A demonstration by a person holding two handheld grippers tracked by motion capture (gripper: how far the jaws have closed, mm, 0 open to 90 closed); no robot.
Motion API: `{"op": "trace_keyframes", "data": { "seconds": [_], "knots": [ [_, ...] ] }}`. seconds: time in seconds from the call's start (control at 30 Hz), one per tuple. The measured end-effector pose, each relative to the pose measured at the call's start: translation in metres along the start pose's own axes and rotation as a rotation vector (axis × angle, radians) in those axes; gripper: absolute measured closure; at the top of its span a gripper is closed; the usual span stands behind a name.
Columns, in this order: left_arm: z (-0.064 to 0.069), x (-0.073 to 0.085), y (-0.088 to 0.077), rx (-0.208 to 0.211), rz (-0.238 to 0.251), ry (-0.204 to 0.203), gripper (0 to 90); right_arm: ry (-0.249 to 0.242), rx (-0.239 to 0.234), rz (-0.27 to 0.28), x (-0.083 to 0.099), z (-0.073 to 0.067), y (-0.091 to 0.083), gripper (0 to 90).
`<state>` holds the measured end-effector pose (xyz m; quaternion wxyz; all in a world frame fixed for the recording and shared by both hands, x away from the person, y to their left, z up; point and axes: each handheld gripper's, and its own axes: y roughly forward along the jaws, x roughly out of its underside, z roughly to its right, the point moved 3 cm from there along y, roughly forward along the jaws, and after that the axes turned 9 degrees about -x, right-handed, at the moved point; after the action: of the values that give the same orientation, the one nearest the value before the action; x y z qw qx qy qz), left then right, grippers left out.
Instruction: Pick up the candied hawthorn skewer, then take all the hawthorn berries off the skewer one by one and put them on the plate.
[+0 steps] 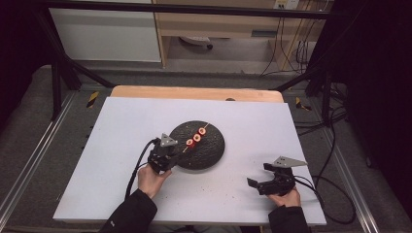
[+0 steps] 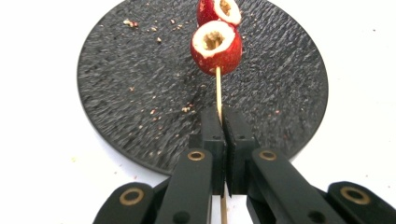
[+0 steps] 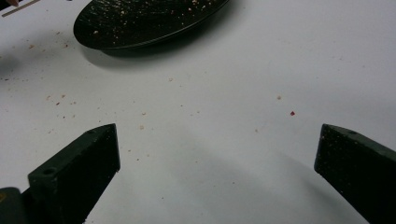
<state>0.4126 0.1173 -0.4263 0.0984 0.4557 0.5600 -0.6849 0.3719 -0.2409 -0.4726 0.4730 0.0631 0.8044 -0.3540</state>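
A white table seen from above, with a person's forearms entering from the bottom edge. Left of centre in the high view, the left gripper (image 1: 164, 156) sits at the lower left rim of a round black plate (image 1: 209, 150). Its jaws are pressed together on a thin wooden skewer (image 2: 218, 91). In the left gripper view the stick rises from between the closed jaws toward the upper middle of the frame, carrying two red fruit pieces (image 2: 216, 46) with pale hollow centres, one behind the other, above the plate. Crumbs dot the dark plate surface.

At the lower right of the high view, the right gripper (image 1: 272, 180) rests on the table, well apart from the plate. Its jaws are spread wide and hold nothing.

The step in hand looks like holding a loaded skewer steady over the plate. The next move probably calls for the free right gripper to come across to the fruit or the skewer's far end while the left keeps its grip.
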Motion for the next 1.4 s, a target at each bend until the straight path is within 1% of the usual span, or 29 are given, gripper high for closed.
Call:
{"op": "trace_keyframes", "data": {
  "seconds": [0.17,0.27,0.3,0.37,0.47,0.53,0.57,0.6,0.67,0.77,0.83,0.93,1.0,1.03,1.2,1.27,1.33,1.4],
  "knots": [
    [-0.007,0.009,-0.013,0.017,0.041,0.01,87.9,0.013,-0.011,0.015,-0.001,-0.001,0.0,1.5],
    [-0.01,0.016,-0.02,0.037,0.067,0.003,87.9,0.022,-0.018,0.022,-0.003,-0.002,0.0,1.5],
    [-0.011,0.018,-0.022,0.045,0.073,0.011,87.9,0.023,-0.022,0.021,-0.003,-0.002,0.001,1.5],
    [-0.012,0.023,-0.027,0.048,0.091,0.019,87.9,0.017,-0.027,0.022,-0.005,-0.005,0.004,1.5],
    [-0.015,0.03,-0.033,0.075,0.109,0.009,87.8,0.017,-0.031,0.023,-0.007,-0.007,0.005,1.5],
    [-0.016,0.034,-0.036,0.083,0.113,0.016,87.8,0.029,-0.042,0.023,-0.008,-0.01,0.007,1.5],
    [-0.016,0.037,-0.038,0.095,0.12,0.007,87.8,0.029,-0.045,0.022,-0.008,-0.01,0.008,1.5],
    [-0.017,0.038,-0.039,0.098,0.122,0.004,87.8,0.031,-0.048,0.022,-0.009,-0.011,0.009,1.5],
    [-0.018,0.042,-0.042,0.11,0.129,0.005,87.8,0.026,-0.048,0.017,-0.011,-0.013,0.011,1.5],
    [-0.019,0.046,-0.045,0.111,0.135,0.012,87.8,0.022,-0.06,0.017,-0.014,-0.017,0.014,1.6],
    [-0.019,0.05,-0.047,0.12,0.145,0.003,87.8,0.025,-0.072,0.02,-0.017,-0.022,0.017,1.5],
    [-0.02,0.054,-0.05,0.127,0.154,0.003,87.8,0.019,-0.075,0.017,-0.019,-0.025,0.019,1.5],
    [-0.02,0.057,-0.052,0.132,0.162,0.008,87.8,0.016,-0.089,0.029,-0.021,-0.029,0.022,1.5],
    [-0.02,0.058,-0.053,0.132,0.168,0.009,87.8,0.025,-0.098,0.035,-0.022,-0.031,0.023,1.5],
    [-0.021,0.066,-0.055,0.145,0.172,0.019,87.8,0.02,-0.111,0.039,-0.028,-0.039,0.029,1.6],
    [-0.021,0.069,-0.056,0.144,0.175,0.021,87.8,0.026,-0.121,0.044,-0.031,-0.042,0.031,1.7],
    [-0.02,0.07,-0.056,0.146,0.176,0.024,87.8,0.023,-0.136,0.051,-0.037,-0.049,0.036,1.8],
    [-0.021,0.071,-0.056,0.15,0.18,0.023,87.8,0.024,-0.141,0.051,-0.039,-0.051,0.037,1.8]
  ]
}}
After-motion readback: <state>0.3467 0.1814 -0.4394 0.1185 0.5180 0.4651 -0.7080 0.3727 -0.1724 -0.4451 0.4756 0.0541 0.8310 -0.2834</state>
